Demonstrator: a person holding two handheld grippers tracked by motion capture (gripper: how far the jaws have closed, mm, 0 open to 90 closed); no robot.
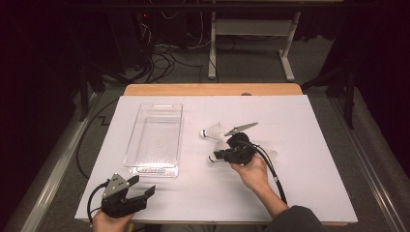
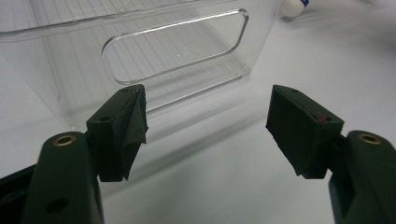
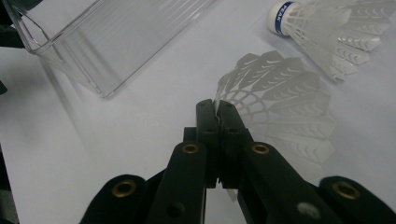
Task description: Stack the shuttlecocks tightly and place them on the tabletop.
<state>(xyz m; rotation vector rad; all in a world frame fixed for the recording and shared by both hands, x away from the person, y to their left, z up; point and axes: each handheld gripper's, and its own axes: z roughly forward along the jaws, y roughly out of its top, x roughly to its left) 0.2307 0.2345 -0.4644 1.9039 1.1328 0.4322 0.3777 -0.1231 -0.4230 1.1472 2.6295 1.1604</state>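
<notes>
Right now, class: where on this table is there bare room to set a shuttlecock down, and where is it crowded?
The clear bin holds nothing. The far right of the white table is bare, as is the strip between the bin and the left gripper. It is crowded mid-table, where the right gripper pinches one shuttlecock beside another shuttlecock.

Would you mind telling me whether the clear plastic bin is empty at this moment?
Empty: the clear plastic bin shows only its bare ribbed floor; both shuttlecocks lie outside it.
</notes>
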